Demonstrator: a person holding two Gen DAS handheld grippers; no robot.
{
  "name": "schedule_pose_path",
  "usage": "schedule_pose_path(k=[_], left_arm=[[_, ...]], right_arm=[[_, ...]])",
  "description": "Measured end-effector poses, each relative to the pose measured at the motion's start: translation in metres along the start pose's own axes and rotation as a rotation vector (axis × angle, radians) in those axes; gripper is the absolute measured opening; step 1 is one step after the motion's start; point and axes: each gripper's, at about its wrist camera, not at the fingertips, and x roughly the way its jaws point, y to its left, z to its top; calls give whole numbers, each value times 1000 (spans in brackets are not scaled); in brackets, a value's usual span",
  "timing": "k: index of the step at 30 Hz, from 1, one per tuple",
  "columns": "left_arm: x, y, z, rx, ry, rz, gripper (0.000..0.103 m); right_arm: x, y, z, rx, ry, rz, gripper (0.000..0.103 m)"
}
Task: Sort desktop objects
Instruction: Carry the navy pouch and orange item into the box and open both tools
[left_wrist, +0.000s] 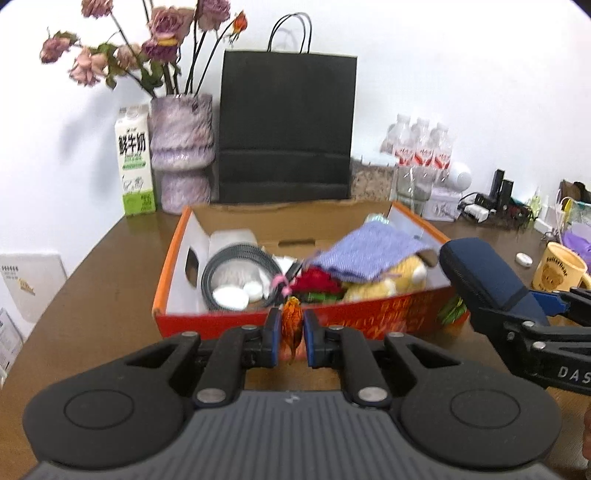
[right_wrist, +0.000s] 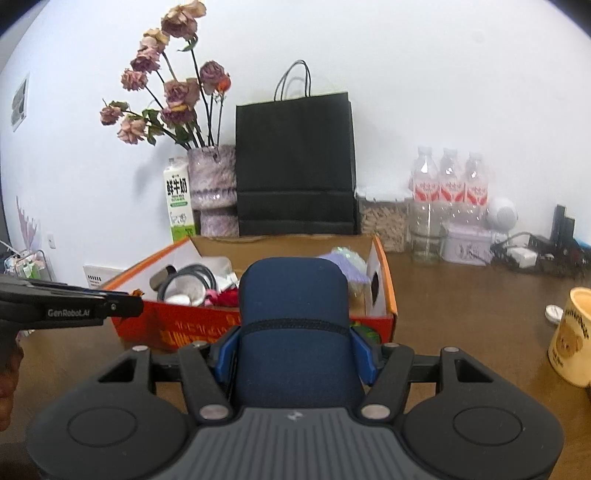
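Note:
My left gripper (left_wrist: 292, 325) is shut on a small orange dried flower (left_wrist: 291, 325), held just in front of the near wall of the orange cardboard box (left_wrist: 369, 317). The box holds a coiled cable (left_wrist: 236, 266), white caps, a red flower (left_wrist: 314, 282), a yellow plush toy (left_wrist: 391, 280) and a purple cloth (left_wrist: 365, 251). My right gripper (right_wrist: 295, 354) is shut on a dark blue zippered case (right_wrist: 293, 317), raised before the same box (right_wrist: 177, 328). That gripper and the dark blue zippered case (left_wrist: 487, 280) show at the right of the left wrist view.
Behind the box stand a black paper bag (left_wrist: 284, 129), a purple vase of dried roses (left_wrist: 181, 147), a milk carton (left_wrist: 135, 166) and water bottles (left_wrist: 421, 147). A yellow mug (right_wrist: 572, 336) and a small white cap (right_wrist: 553, 313) sit on the brown table at right.

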Motion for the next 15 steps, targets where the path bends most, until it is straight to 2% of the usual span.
schedule_pose_path(k=[8, 15], left_arm=[[4, 0, 34, 16, -74, -19, 14], [24, 13, 51, -16, -104, -19, 14]], right_arm=[[16, 12, 32, -15, -33, 15, 60], [53, 23, 62, -14, -51, 33, 60]])
